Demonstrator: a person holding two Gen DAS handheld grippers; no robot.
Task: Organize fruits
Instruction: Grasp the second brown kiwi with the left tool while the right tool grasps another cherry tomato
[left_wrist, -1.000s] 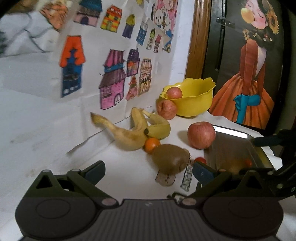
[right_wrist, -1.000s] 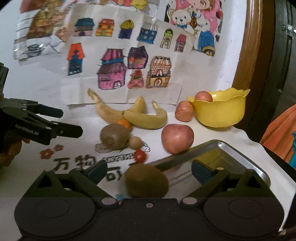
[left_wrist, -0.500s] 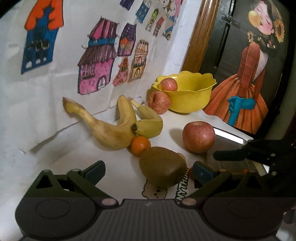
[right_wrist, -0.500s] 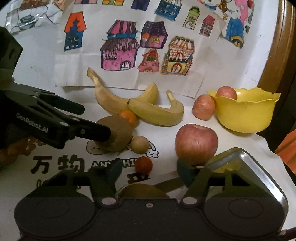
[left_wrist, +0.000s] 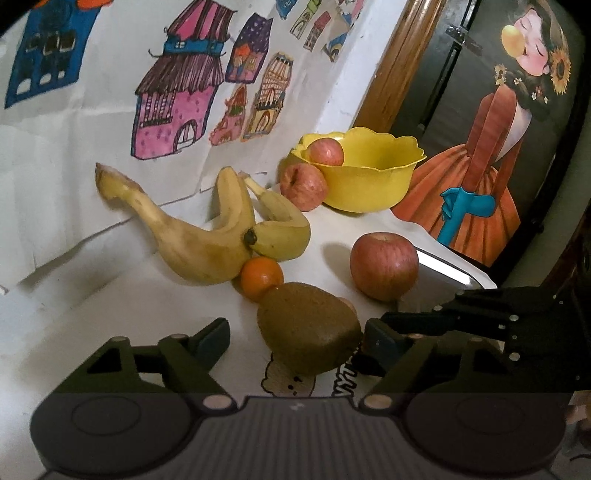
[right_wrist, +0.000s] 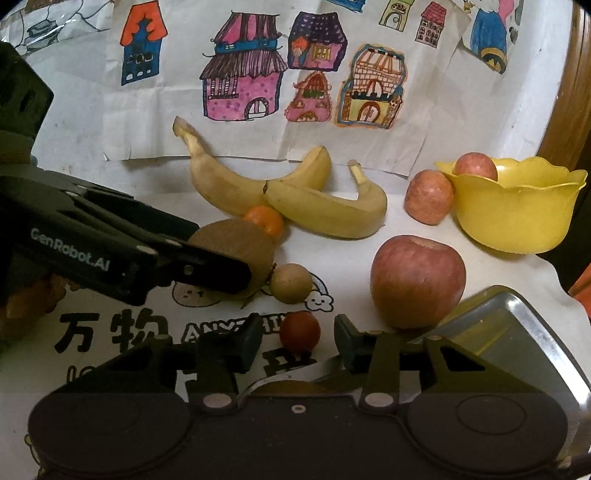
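The left tongs (left_wrist: 295, 334) stand wide open around a kiwi (left_wrist: 308, 328); the right tongs (right_wrist: 297, 341), half open and empty, flank a cherry tomato (right_wrist: 299, 330) at 12 o'clock.

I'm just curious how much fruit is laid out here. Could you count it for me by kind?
Bananas: 3
Apples: 3
Kiwi: 1
Small orange: 1
Small tan round fruit: 1
Small red fruit: 1
Total: 10
Not counted: a brownish shape half hidden under the right gripper.
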